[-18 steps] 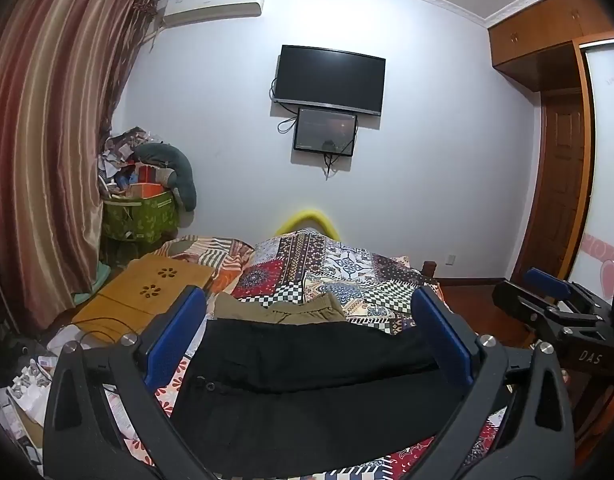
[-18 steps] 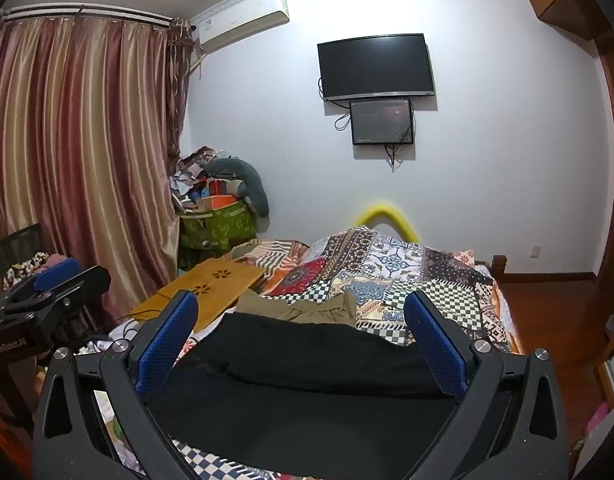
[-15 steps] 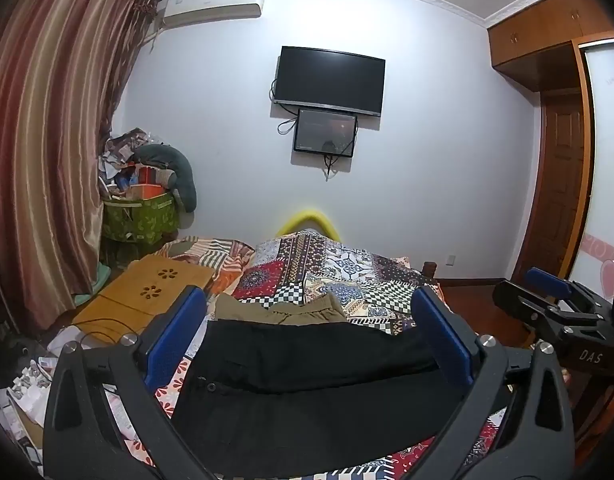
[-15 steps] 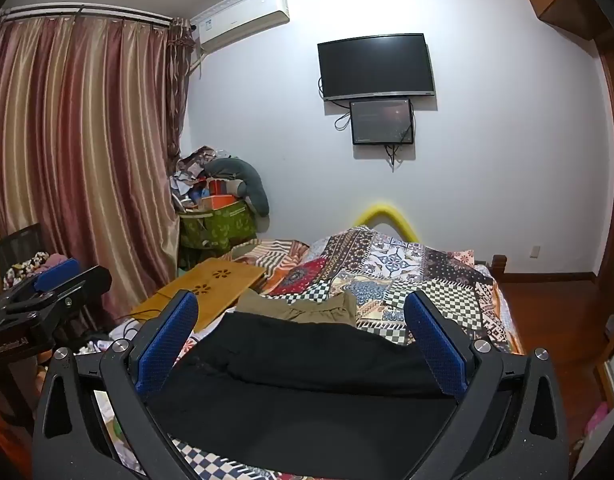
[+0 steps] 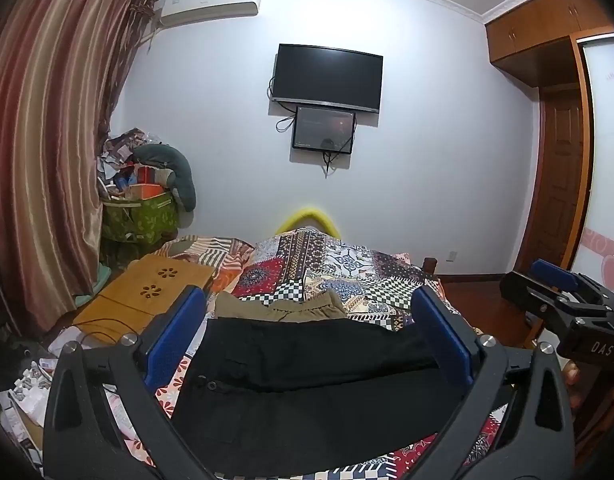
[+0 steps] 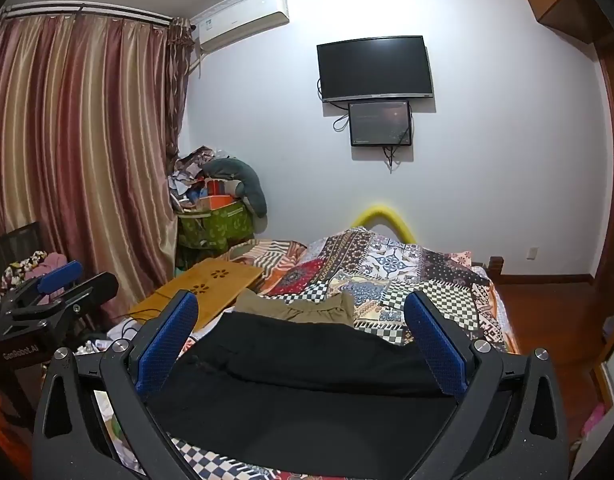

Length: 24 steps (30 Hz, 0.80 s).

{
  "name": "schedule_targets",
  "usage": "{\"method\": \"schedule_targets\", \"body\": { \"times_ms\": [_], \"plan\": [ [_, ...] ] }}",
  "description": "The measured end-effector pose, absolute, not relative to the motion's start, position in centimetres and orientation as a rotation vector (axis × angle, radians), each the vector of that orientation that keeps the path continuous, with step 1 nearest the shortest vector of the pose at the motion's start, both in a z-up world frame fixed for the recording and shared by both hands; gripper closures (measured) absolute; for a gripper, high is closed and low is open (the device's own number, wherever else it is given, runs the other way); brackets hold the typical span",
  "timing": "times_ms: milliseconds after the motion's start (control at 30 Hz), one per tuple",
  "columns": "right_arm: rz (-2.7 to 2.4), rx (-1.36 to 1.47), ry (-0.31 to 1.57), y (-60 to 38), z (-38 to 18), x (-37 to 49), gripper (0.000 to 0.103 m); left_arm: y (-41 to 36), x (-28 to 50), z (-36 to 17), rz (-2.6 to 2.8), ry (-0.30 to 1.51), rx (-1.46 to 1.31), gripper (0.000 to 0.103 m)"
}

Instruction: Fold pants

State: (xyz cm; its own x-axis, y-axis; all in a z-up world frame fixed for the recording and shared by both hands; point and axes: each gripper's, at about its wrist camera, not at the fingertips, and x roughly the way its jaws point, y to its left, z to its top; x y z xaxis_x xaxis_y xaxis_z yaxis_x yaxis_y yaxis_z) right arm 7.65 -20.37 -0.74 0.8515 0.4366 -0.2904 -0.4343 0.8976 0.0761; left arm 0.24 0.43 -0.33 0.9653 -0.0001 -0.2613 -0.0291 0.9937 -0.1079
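Black pants (image 5: 307, 384) lie spread flat across the near end of the bed, also in the right wrist view (image 6: 303, 384). Khaki pants (image 5: 283, 306) lie just behind them, also in the right wrist view (image 6: 303, 306). My left gripper (image 5: 307, 336) is open and empty, held above the near edge of the black pants. My right gripper (image 6: 301, 340) is open and empty, held above the same pants. The right gripper shows at the right edge of the left wrist view (image 5: 567, 304). The left gripper shows at the left edge of the right wrist view (image 6: 55, 292).
A patchwork bedspread (image 5: 347, 268) covers the bed. A wooden lap tray (image 5: 147, 292) sits at the bed's left side. Clutter and a green bag (image 5: 139, 216) stand by the curtain (image 5: 39, 160). A TV (image 5: 327, 76) hangs on the far wall. A door (image 5: 559, 184) is at the right.
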Motion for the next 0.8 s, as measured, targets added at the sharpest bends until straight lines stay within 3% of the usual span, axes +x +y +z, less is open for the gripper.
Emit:
{"method": "schedule_targets", "body": {
  "times_ms": [800],
  "plan": [
    [0.456,0.011,0.306,-20.38,-0.86,7.62,0.000,0.17,0.24,-0.38,0.006,0.259,-0.092,0.000]
  ]
}}
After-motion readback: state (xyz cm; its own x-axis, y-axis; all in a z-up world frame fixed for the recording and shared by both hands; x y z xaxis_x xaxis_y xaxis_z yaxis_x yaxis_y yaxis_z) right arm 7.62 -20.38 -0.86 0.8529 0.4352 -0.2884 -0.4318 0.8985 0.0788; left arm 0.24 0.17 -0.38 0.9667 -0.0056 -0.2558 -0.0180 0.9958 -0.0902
